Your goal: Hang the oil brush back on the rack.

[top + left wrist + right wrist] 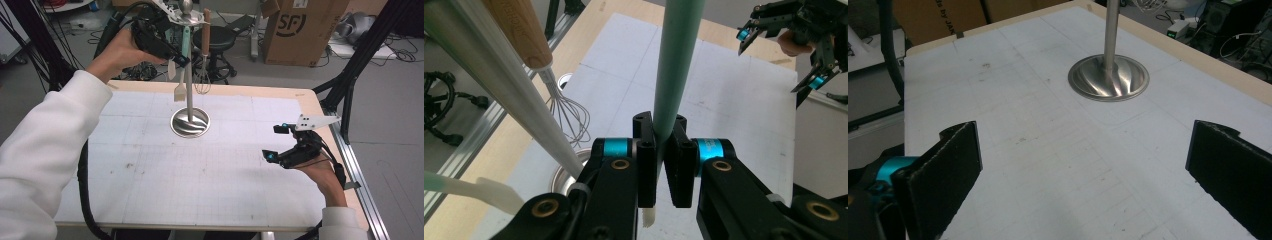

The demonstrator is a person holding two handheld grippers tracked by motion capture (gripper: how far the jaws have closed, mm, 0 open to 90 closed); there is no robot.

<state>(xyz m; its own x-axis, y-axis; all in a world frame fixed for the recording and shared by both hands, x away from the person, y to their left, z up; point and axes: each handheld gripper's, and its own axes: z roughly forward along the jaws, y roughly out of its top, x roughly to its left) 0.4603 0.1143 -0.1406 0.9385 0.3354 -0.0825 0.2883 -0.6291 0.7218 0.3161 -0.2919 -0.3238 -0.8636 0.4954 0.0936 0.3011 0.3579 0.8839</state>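
High view: left hand-held gripper [176, 56] raised above the far edge of the bench [150, 200], clamped on the mint-green handle of a spatula [184, 65] hanging from the top ring of a steel utensil stand [190, 120]. Spatula's pale blade hanging beside the stand's pole, well above the round base. Wooden-handled whisk [203, 55] hanging just right of the spatula, wire head level with the blade. Right hand-held gripper [277, 142] low over the right side of the bench, well apart from the stand, jaws spread wide — nothing between them. Cardboard box [300, 30] on the floor beyond the bench.

Left gripper view: both black jaws pressed against the spatula's green handle [676, 65], handle running upright between the pads, pale blade tip peeking out below. Whisk [551, 85] to the left, next to the stand's steel pole [499, 85] slanting across the frame; another pale blade [479, 190] at lower left. Right hand-held gripper [774, 62] far off at upper right, jaws apart.

Right gripper view: own two jaws wide apart at the frame's lower corners, bare gridded bench surface [1023, 150] between them — released, empty. Stand's fluted round base [1109, 79] and lower pole ahead, near the bench's far edge.
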